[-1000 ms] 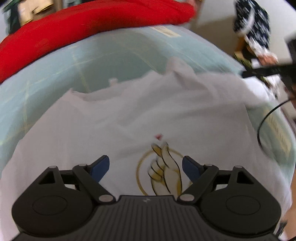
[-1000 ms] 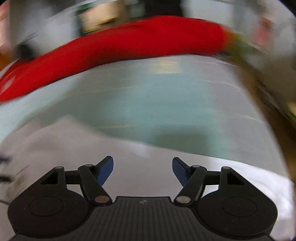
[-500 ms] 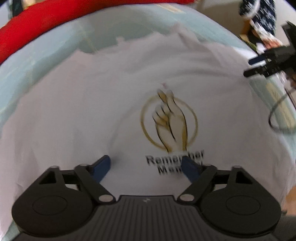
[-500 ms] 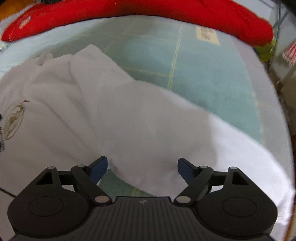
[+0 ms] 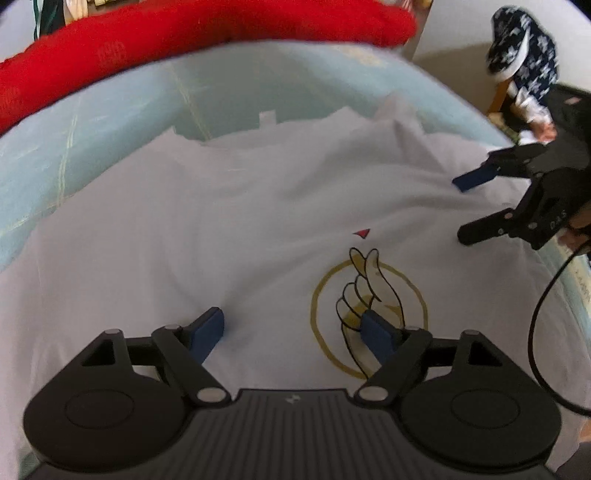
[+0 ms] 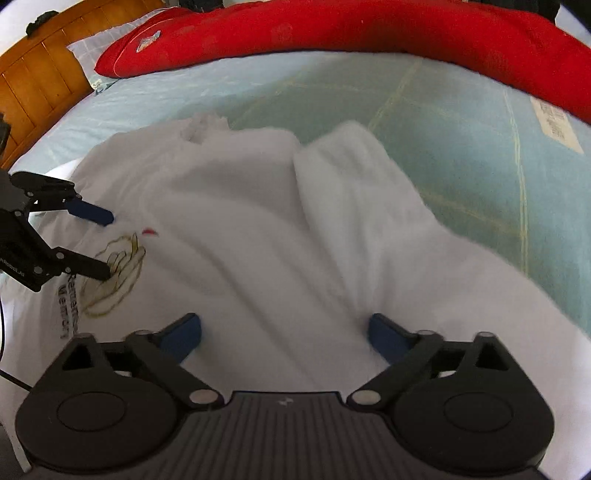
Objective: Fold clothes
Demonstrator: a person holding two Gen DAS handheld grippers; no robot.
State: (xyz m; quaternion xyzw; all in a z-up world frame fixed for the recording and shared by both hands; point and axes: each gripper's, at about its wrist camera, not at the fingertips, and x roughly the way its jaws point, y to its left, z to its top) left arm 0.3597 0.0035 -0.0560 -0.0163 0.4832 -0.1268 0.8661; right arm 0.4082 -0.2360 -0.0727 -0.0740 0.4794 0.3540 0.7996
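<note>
Across the pale green bed sheet (image 6: 461,122) with its thin yellow grid lines lies the white T-shirt (image 5: 184,229), spread front up and rumpled, taking up most of the near half of the bed. Beyond the shirt, along the far edge of the sheet, runs a long red bolster (image 6: 369,29).

Both grippers hang over the shirt, pointing steeply down at it. The left gripper (image 5: 291,332) has its blue pads wide apart and nothing between them but flat cloth; its right-hand pad sits over the shirt's printed emblem (image 5: 369,306) — a gold ring round a drawn hand, with a small red mark just above. The right gripper (image 6: 284,334) has just been opening its jaws, which now stand at their widest, over a raised fold of the shirt without pinching it.

From the left wrist you see things the other view lacks: to the right of the shirt a dark blue patterned garment (image 5: 524,55) hangs against a pale wall, and a black cable (image 5: 535,332) loops beside the right gripper's body. The emblem is crisp there.

The right wrist view gives the other side of the room — a wooden headboard (image 6: 40,81) to the left of the shirt, a pale checked pillow (image 6: 99,40) under the bolster's end, and a printed label (image 6: 556,122) on the sheet to the shirt's right. A folded-over sleeve (image 6: 351,173) stands up as a thick ridge in the shirt's middle; the emblem shows crumpled at the left, with lettering below it too blurred to read.
</note>
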